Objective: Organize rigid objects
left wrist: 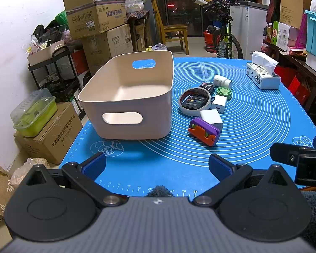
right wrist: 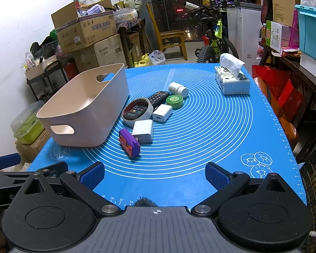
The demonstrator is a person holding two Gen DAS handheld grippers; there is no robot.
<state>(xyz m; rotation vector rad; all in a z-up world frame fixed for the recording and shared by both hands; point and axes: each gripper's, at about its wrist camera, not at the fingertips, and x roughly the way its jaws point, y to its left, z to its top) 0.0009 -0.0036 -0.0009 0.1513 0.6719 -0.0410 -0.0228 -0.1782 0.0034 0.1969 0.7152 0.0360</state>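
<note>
Ahead of you on the blue mat (right wrist: 200,158), the empty bin (right wrist: 84,109) stands left of a tight cluster: a purple-orange toy (right wrist: 129,142), two white chargers (right wrist: 143,130), a remote (right wrist: 155,99) lying through a tape ring (right wrist: 137,111), a green tin (right wrist: 174,101) and a white bottle (right wrist: 178,89). A tissue box (right wrist: 231,82) sits well apart, far right. Your left gripper (left wrist: 157,164) and right gripper (right wrist: 154,176) both hang spread wide, grasping nothing, short of the toy. Mat ruler digits read 28, 30, 32.
</note>
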